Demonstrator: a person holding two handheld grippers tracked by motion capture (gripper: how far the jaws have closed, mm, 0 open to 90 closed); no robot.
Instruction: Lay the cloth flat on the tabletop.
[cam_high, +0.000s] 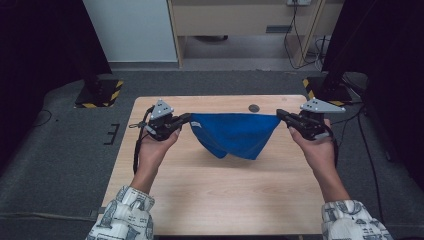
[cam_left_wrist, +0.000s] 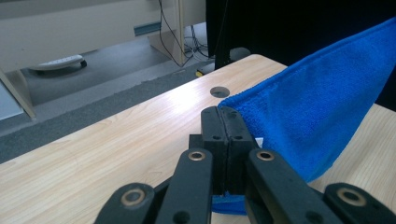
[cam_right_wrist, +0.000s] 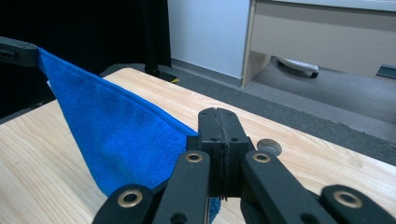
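Note:
A blue cloth (cam_high: 232, 134) hangs stretched between my two grippers above the wooden table (cam_high: 215, 200), its top edge taut and its middle sagging down. My left gripper (cam_high: 188, 119) is shut on the cloth's left corner, and my right gripper (cam_high: 279, 114) is shut on its right corner. In the left gripper view the closed jaws pinch the cloth (cam_left_wrist: 317, 107), which runs up to the right. In the right gripper view the cloth (cam_right_wrist: 116, 135) runs from the closed jaws up to the left, where the other gripper's tip (cam_right_wrist: 18, 51) holds it.
A round cable hole (cam_high: 254, 108) lies in the table near its far edge. Two black stands with yellow-striped bases (cam_high: 100, 92) flank the table's far corners. A pale desk (cam_high: 240, 20) and cables stand on the grey floor beyond.

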